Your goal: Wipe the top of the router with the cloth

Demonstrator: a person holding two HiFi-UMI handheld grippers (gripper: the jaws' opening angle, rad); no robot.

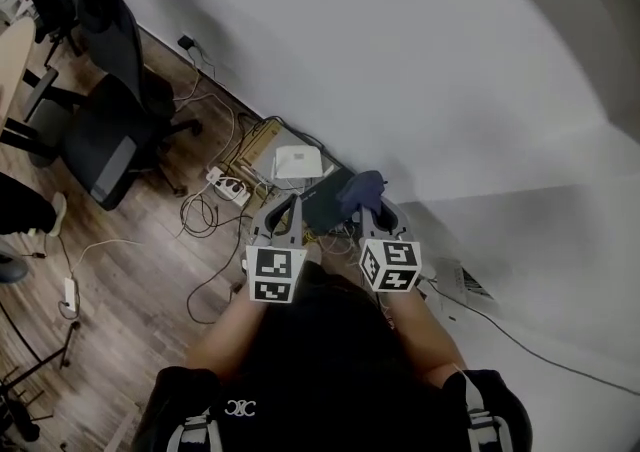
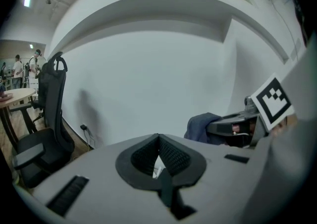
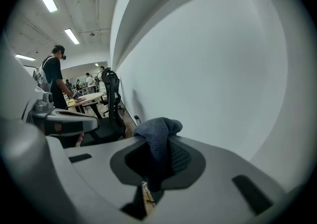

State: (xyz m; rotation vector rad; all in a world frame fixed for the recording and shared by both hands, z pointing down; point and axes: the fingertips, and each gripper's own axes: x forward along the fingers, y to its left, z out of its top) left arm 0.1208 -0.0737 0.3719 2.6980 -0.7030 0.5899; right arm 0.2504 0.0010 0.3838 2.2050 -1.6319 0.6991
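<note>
Right claw [image 3: 157,144] is pinching the cloth [image 3: 158,128]. My right gripper view shows the dark blue fabric bunched up between the jaws and flopping over their tips. Left claw [image 2: 159,139] is pressed together at the tips with nothing in it, which you only really see in its own view. That same view catches the cloth [image 2: 203,128] off to its right, sticking out of the right claw [image 2: 233,128].

Neither gripper view shows the router [image 1: 298,162]; only the head view does. It's a white flat box down on the wooden floor [image 1: 130,270], right at the foot of the white wall [image 1: 420,60], in a tangle of cables [image 1: 205,215] with a power strip [image 1: 228,186] just beside it. From up there both claws are held side by side, left claw [image 1: 281,212] and right claw [image 1: 372,212], and the cloth [image 1: 362,188] sits to the right of the router, clear of it.

A black office chair [image 1: 100,90] stands further along the wall to the left. The right gripper view also picks up a person [image 3: 54,77] standing way back in the room.
</note>
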